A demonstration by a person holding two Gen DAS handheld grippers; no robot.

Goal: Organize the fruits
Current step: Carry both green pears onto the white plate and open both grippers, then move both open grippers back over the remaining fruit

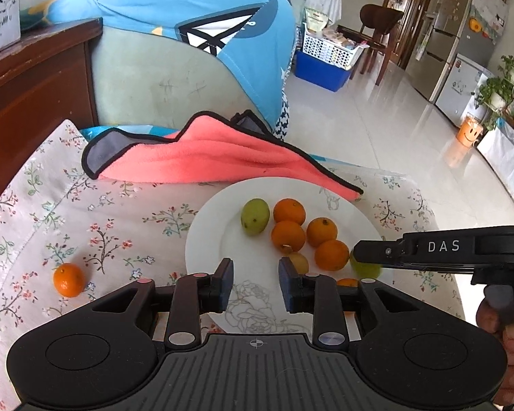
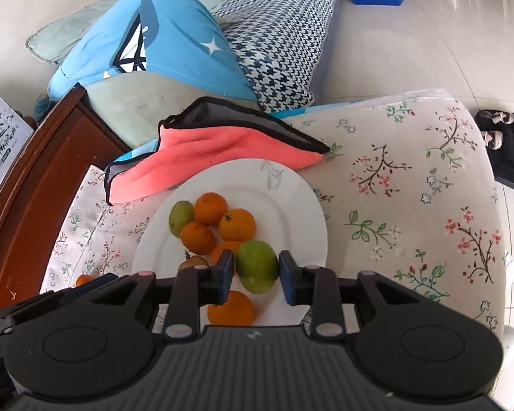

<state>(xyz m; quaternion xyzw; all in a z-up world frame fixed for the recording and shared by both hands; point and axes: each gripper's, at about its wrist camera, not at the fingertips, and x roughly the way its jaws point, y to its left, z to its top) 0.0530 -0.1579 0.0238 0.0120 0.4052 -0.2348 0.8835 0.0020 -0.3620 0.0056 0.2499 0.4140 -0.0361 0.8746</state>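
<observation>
A white plate [image 1: 216,229] on the floral cloth holds several oranges [image 1: 289,210] and green fruits [image 1: 255,215]. One orange [image 1: 68,279] lies alone on the cloth to the left. My left gripper [image 1: 255,286] is open and empty above the plate's near edge. My right gripper [image 2: 255,272] has its pads on either side of a green fruit [image 2: 257,265] on the plate [image 2: 291,198]; small gaps show, so it is open around it. The right gripper also shows in the left wrist view [image 1: 363,257] at the plate's right side.
A folded pink towel [image 1: 205,157] lies behind the plate, touching its far rim. A wooden cabinet [image 1: 34,85] stands at the left, cushions behind. The cloth [image 2: 411,188] spreads to the right of the plate. Black slippers [image 2: 507,144] lie on the floor.
</observation>
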